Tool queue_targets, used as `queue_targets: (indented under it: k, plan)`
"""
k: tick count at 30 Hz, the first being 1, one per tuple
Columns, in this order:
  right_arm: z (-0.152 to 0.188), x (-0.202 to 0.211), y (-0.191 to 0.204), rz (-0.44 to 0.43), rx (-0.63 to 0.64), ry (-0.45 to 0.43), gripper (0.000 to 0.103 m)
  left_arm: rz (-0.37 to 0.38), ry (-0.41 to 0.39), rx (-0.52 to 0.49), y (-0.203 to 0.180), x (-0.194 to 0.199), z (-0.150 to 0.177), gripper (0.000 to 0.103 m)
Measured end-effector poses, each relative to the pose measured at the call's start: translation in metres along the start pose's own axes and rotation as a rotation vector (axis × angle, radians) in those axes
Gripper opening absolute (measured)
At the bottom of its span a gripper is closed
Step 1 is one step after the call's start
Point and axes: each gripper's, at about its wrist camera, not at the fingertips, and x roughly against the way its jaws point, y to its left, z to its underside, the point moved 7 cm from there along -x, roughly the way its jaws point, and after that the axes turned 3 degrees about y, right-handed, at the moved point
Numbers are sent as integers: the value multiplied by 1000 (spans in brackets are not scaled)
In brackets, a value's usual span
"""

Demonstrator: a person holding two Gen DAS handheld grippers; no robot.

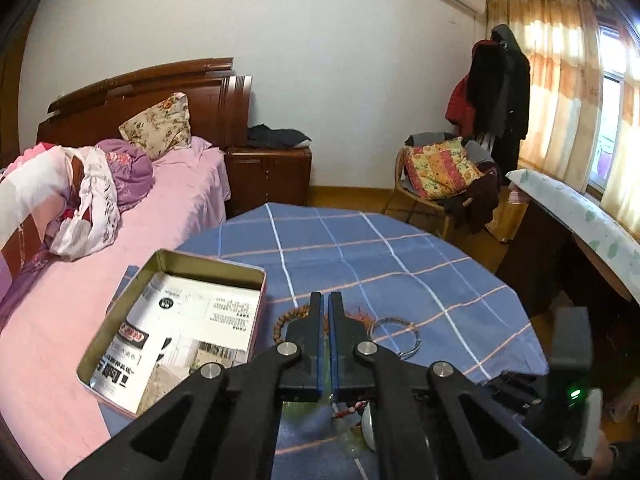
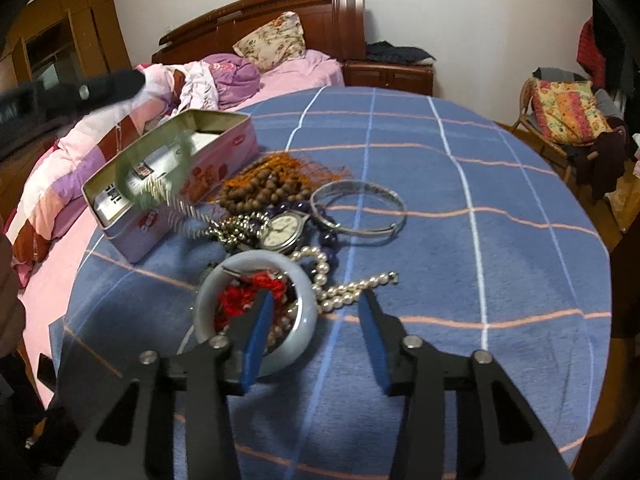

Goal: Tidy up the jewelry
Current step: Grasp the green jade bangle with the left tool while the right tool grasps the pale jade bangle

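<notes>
My left gripper (image 1: pixel 325 296) is shut, with a sliver of green bangle (image 1: pixel 298 402) showing under its pads. From the right wrist view that gripper (image 2: pixel 112 84) is a blur above the open pink tin (image 2: pixel 224 148), and the green bangle (image 2: pixel 126 184) hangs from it with a silver chain trailing. My right gripper (image 2: pixel 316 296) is open, low over the jewelry pile. One finger sits inside the white jade bangle (image 2: pixel 208 300), the other outside its right rim, near the pearl necklace (image 2: pixel 348 288). A watch (image 2: pixel 284 230), wooden beads (image 2: pixel 264 192) and a silver bangle (image 2: pixel 394 204) lie beyond.
The jewelry lies on a round table under a blue plaid cloth (image 2: pixel 480 240). The tin (image 1: pixel 256 276) holds printed paper. A pink bed (image 1: pixel 172 200) borders the table's left side. A chair with a patterned cushion (image 2: pixel 568 108) stands at the far right.
</notes>
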Motion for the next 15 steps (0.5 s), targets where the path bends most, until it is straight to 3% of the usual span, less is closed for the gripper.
queue_targets:
  k: [3,15]
  plan:
    - [3,-4,5,-30,9,21,24,1,-21,-20,-5,4,-5,1]
    - [0,6,0,-66,-46,-15,16,-33,13,10,7,-2,1,1]
